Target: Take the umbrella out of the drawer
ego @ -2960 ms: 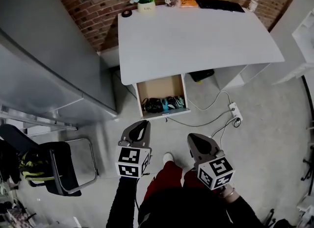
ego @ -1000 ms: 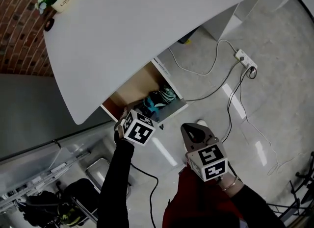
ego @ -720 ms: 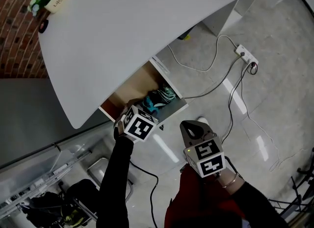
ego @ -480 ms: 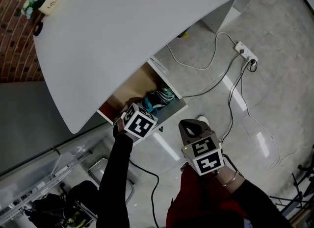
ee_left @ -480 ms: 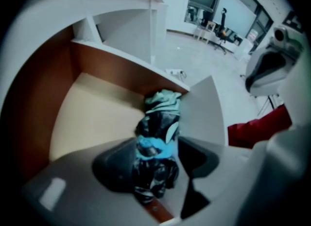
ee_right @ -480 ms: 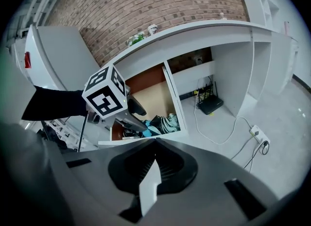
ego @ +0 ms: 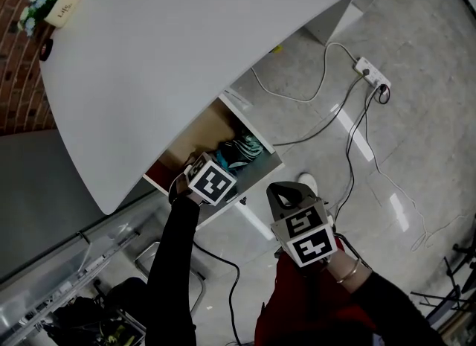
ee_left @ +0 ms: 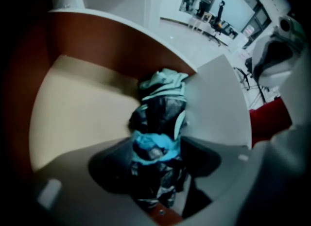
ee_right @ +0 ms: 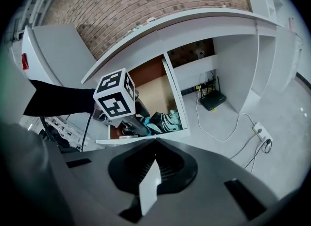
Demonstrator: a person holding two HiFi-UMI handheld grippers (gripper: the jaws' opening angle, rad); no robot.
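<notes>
Left gripper (ego: 198, 169), lower inside the drawer (ego: 199, 133) than a second ago, jaws opening astride the folded umbrella (ego: 240, 151), which lies along the drawer's front wall. Right gripper (ego: 285, 191), jaws together and empty, hangs outside that front edge above open floor (ego: 416, 136).

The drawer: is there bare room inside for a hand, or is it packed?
Yes. The tan floor of the drawer lies bare between the red-brown wall and the umbrella. It is crowded along the white panel, where the umbrella lies bunched.
</notes>
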